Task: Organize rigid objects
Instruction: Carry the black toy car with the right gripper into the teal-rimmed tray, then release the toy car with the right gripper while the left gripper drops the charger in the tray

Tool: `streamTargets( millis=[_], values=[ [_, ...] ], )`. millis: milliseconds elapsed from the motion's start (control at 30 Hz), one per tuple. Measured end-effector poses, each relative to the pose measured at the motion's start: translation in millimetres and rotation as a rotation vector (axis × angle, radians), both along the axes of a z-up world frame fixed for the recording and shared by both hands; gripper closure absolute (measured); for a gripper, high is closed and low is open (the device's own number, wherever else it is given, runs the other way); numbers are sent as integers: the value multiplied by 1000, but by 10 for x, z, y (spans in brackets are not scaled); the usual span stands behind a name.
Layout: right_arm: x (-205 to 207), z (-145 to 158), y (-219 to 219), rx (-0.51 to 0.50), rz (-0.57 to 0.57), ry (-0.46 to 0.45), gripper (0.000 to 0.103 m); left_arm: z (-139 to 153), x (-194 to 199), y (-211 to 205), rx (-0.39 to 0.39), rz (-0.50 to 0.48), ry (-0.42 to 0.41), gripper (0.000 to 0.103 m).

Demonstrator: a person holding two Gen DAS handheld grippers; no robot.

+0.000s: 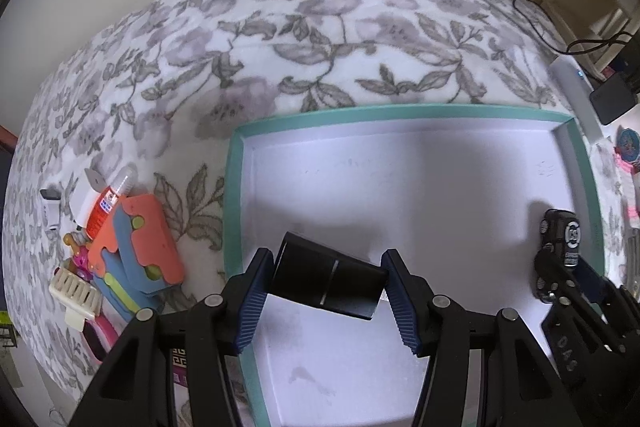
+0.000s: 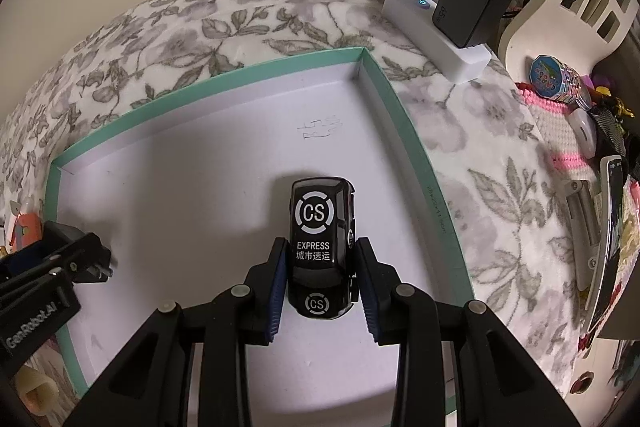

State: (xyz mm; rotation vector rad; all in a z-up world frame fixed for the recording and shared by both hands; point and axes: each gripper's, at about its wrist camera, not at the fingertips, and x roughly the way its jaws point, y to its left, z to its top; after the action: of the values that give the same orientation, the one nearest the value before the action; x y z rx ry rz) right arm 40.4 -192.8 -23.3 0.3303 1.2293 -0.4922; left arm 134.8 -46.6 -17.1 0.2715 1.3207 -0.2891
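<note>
Two hard, glossy things sit clamped over my tray [image 1: 236,187]: my right gripper [image 2: 322,279] pinches the smooth black toy van [image 2: 322,227] near its right edge, my left gripper [image 1: 326,283] the matte black block [image 1: 326,277] near its left edge, and I judge both need lowering, then releasing.

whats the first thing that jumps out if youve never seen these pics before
Probably the big white tray with the teal rim, lying on a grey floral blanket. Over it, the right gripper clamps a black toy van marked CS EXPRESS, and the left gripper holds a black box. Left of the tray, bright orange and blue toys form a pile.
</note>
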Motion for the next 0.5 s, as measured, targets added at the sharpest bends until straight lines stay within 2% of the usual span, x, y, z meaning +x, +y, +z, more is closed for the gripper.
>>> streamTargets(
  millis=[133,200,300,433,500],
  values=[
    [28,33,25,-18,20,4,68,11,-4,8,-4,2,-2,40],
    [36,116,49,-39,36,-8,67,45,2,12,-12,4,-8,28],
    [55,235,108,-65,62,-28,59,139,15,33,-35,12,-16,27],
    [59,382,129,-62,66,-60,57,277,24,74,-42,23,-47,23],
    [44,447,144,-77,69,-71,53,360,36,113,-47,35,-71,12]
  ],
)
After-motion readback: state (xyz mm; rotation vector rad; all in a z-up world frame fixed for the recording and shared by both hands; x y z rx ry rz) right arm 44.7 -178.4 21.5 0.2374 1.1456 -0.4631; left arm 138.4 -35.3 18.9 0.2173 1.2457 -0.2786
